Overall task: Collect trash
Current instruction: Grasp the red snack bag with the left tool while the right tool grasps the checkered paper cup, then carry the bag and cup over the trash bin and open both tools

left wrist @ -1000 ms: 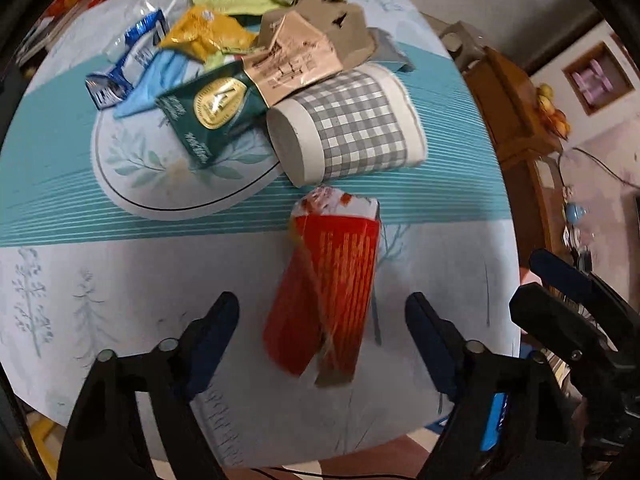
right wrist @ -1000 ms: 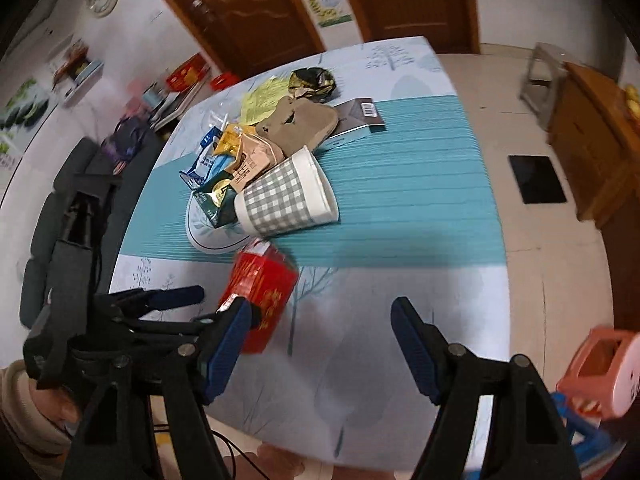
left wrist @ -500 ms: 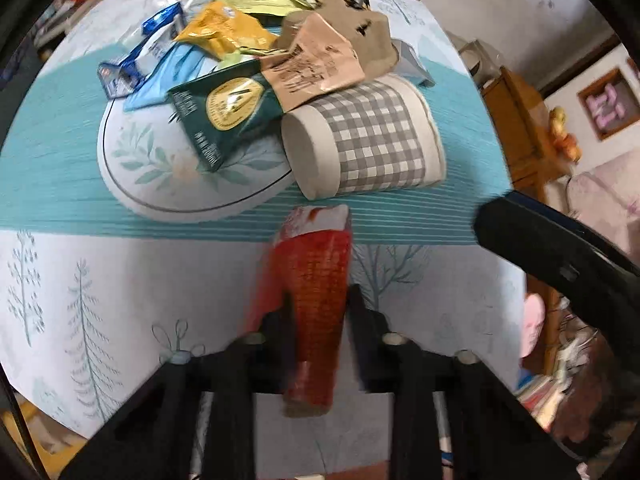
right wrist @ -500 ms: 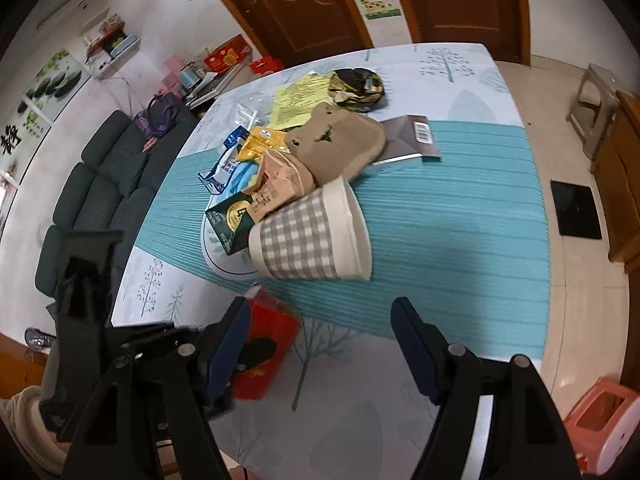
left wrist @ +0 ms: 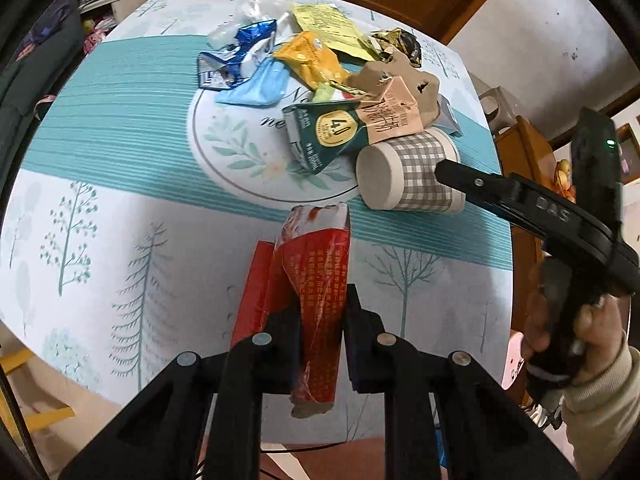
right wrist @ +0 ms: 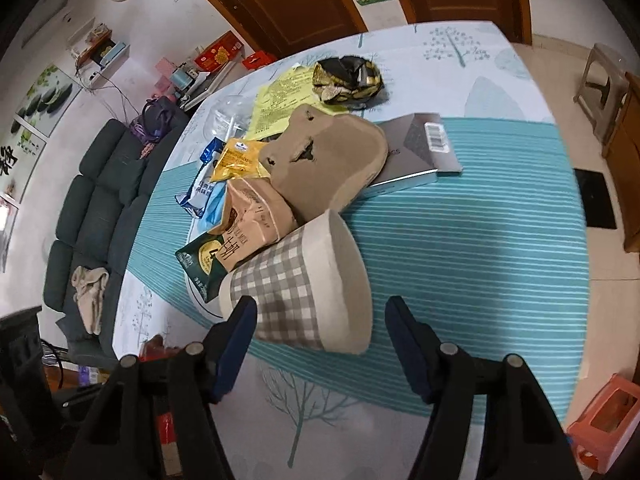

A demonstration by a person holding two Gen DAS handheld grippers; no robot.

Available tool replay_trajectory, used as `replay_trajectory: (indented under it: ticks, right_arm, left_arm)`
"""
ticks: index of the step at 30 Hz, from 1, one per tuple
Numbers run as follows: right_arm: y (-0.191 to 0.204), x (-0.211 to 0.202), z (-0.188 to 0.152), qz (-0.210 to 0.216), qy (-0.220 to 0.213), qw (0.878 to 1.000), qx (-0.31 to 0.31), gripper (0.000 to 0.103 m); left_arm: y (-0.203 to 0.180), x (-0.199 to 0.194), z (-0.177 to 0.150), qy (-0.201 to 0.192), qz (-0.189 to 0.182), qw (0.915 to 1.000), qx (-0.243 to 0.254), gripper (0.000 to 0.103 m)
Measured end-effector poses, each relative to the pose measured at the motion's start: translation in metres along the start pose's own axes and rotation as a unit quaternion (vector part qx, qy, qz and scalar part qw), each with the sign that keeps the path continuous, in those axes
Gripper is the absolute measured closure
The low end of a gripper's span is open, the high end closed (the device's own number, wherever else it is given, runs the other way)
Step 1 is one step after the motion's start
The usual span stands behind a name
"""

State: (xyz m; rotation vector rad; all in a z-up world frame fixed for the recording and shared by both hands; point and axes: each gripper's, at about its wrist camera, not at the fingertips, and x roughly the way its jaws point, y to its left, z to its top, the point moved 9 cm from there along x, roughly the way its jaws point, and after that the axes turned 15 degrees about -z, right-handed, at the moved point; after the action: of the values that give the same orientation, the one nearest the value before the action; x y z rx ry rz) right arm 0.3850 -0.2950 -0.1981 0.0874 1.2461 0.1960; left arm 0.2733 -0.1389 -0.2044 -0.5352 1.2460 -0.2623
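Table: tablecloth (left wrist: 120, 248), trash heap far.
Left gripper (left wrist: 322, 332): clenched on red wrapper (left wrist: 316, 280).
Right gripper (right wrist: 320, 344): released, straddling sideways cup (right wrist: 304, 288).

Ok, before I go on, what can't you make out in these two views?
- Red wrapper: in the right wrist view, mostly hidden behind the left gripper.
- Checked cup: whether it holds anything; left wrist view shows its base, right wrist view only its inner wall.
- Any trash bin: outside both views.
- Grey box: partly under brown cardboard.
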Motion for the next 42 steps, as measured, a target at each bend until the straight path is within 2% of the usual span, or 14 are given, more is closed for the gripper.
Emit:
replay_trajectory:
  ticks: [1,2,3,7,11,17,22,26,33,39,42]
  right_arm:
    - [0.002,0.002,-0.001,0.006,0.003,1.000,0.000,0.050]
    - [0.006,0.003,-0.005,0.016,0.009,1.000,-0.004,0.065]
    - [0.010,0.003,-0.008,0.022,0.012,1.000,-0.010,0.073]
    - [0.027,-0.014,-0.018,0.051,-0.009,0.998,-0.023,0.091]
    - [0.042,-0.032,-0.029,0.068,-0.023,0.997,-0.025,0.101]
    - [0.052,-0.064,-0.051,0.069,-0.043,0.997,-0.009,0.101]
    - [0.052,-0.096,-0.083,0.042,-0.064,0.997,0.010,0.101]
    - [0.054,-0.124,-0.118,0.017,-0.085,0.995,0.047,0.101]
    - [0.080,-0.158,-0.188,-0.028,-0.131,0.982,0.134,0.101]
    - [0.118,-0.168,-0.262,-0.070,-0.150,0.968,0.190,0.101]
    - [0.135,-0.166,-0.299,-0.079,-0.140,0.963,0.214,0.101]
  left_arm:
    - [0.004,-0.006,-0.005,-0.001,-0.001,1.0000,-0.001,0.088]
    - [0.004,-0.008,-0.006,-0.002,-0.002,1.0000,-0.002,0.088]
    - [0.007,-0.013,-0.008,-0.003,-0.001,1.0000,-0.002,0.088]
    - [0.015,-0.029,-0.013,-0.003,-0.001,1.0000,-0.001,0.088]
    - [0.018,-0.041,-0.017,0.000,0.001,1.0000,0.008,0.088]
    - [0.014,-0.058,-0.024,0.010,-0.007,0.9992,0.039,0.088]
    - [0.005,-0.074,-0.030,0.023,-0.024,0.9961,0.082,0.088]
    - [-0.001,-0.090,-0.036,0.037,-0.042,0.9893,0.135,0.088]
    - [0.002,-0.119,-0.067,0.068,-0.077,0.9675,0.231,0.088]
    - [0.014,-0.126,-0.123,0.105,-0.101,0.9465,0.288,0.088]
    - [0.022,-0.124,-0.157,0.138,-0.100,0.9382,0.301,0.088]
